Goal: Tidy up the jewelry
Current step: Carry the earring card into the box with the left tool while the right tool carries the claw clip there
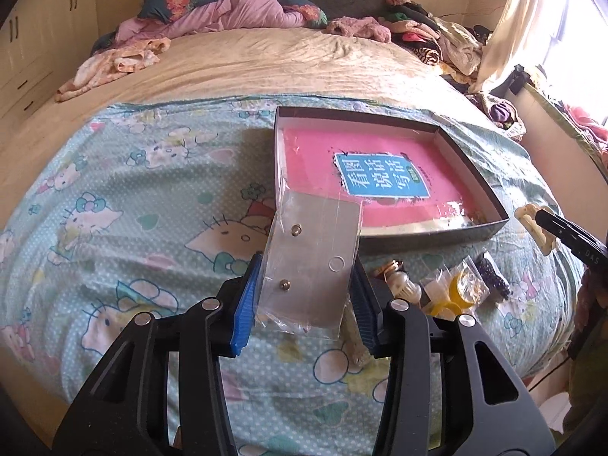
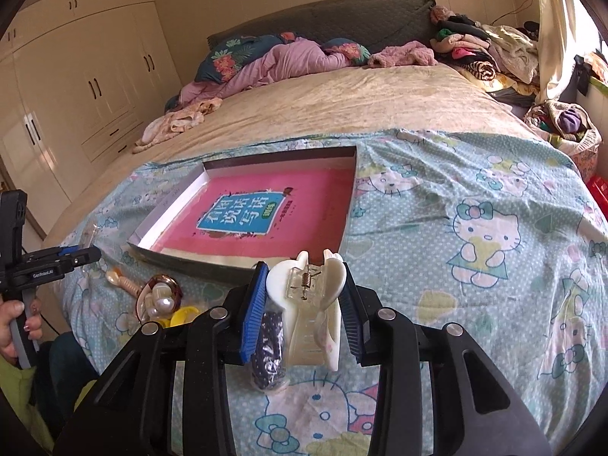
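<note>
Left gripper (image 1: 306,285) clamps a clear earring card (image 1: 309,258), two studs showing between its jaws; right gripper (image 2: 304,313) squeezes a cream hair claw (image 2: 309,311), spring exposed.

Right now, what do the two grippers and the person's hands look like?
Both grippers, left and right, are black plastic with ribbed blue finger pads and silver rivets. White lettering marks the left gripper's side, seen from the right wrist. The left hand has painted nails and a yellow-green sleeve.
</note>
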The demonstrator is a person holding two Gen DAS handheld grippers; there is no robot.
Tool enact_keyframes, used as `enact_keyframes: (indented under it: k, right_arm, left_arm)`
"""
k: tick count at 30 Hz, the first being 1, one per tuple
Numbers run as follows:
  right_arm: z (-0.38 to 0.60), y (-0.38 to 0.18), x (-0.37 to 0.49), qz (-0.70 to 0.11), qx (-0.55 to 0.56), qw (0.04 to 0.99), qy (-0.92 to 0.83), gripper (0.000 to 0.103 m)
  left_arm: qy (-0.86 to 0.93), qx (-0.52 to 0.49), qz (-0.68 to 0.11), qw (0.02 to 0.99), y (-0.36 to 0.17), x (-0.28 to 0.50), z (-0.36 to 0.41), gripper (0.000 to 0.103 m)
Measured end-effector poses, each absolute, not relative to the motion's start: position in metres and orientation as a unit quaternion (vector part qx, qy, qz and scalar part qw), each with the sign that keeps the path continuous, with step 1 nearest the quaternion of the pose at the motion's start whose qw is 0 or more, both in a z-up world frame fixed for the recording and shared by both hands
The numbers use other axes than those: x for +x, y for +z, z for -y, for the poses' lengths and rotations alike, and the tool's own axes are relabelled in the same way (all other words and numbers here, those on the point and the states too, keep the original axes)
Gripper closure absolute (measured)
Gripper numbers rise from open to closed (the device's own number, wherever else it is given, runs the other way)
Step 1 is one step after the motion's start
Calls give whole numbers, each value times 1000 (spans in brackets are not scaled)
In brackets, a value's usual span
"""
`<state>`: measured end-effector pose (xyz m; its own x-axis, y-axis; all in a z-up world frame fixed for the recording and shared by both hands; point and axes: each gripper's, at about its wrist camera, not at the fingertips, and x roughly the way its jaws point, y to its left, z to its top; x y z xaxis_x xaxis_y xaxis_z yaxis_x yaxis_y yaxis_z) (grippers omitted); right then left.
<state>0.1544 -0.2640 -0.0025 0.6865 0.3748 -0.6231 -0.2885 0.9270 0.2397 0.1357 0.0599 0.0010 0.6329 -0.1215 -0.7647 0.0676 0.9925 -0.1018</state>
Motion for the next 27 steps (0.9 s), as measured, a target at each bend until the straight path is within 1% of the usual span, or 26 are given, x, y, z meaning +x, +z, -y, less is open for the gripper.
enact_keyframes:
  k: [6,11,18,27]
  right_arm:
    - [253,6,176,-339,66,918,193,68]
    - [241,10,191,-333,65,919,202,68]
    - [225,6,211,-337,63,916,209,68]
    - [217,-14,232,-361,67,908,202,68]
  left_arm:
    - [-51,-30,-415,908,11,156,-57,67]
    - [-56,-36,-420,905,9,172,-53,67]
    - [-63,-38,-432,899,-5,192,-43,67]
    - [-67,-36,-451,889,-28,219,-30,67]
